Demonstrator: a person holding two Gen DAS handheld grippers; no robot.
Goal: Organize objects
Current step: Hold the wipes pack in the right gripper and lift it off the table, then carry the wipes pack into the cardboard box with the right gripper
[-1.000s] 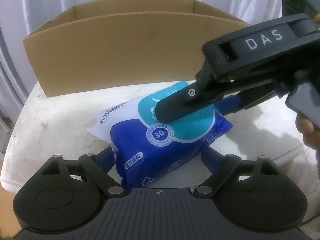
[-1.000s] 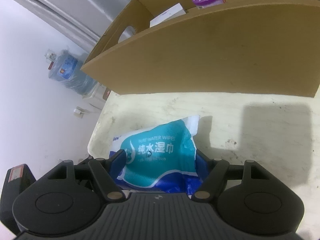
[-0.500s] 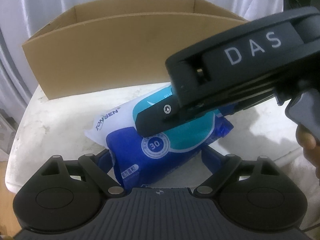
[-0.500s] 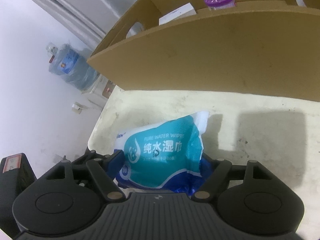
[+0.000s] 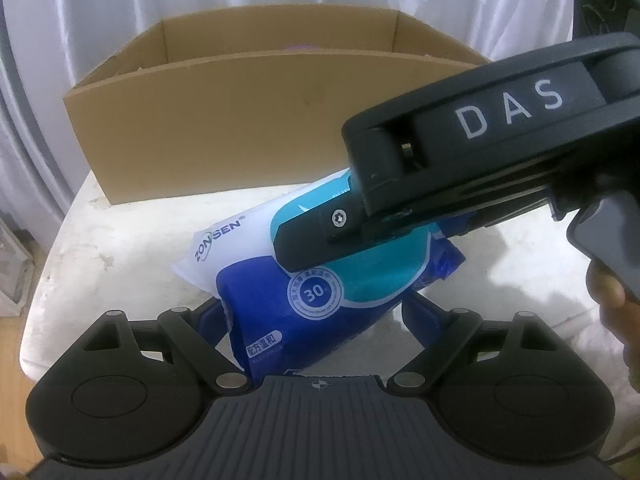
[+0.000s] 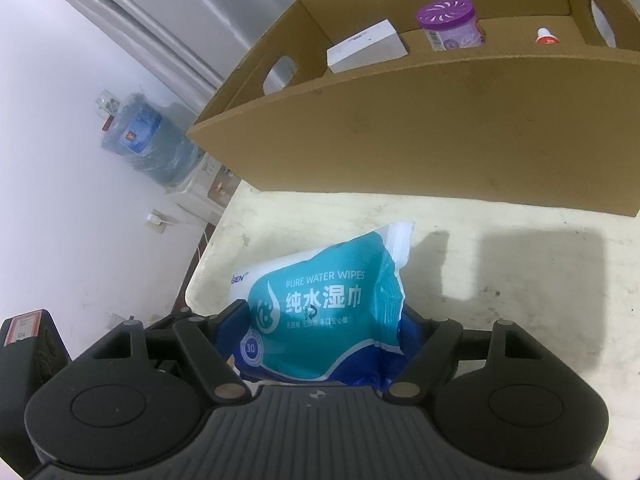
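Note:
A blue, teal and white pack of wet wipes hangs tilted just above the white table, casting a shadow on it. My left gripper is shut on its lower blue end. One black finger of my right gripper lies across the teal face, coming in from the right. In the right wrist view the wipes pack fills my right gripper, whose blue pads press on both its sides. The open cardboard box stands right behind the pack.
Inside the cardboard box sit a purple-lidded jar, a white carton and a small red-capped item. A water jug stands beyond the table's left edge. A person's hand holds the right gripper's handle.
Both grippers have lifted the wipes pack off the table toward the box. More of the box's inside shows now. The right gripper looms larger in the left wrist view.

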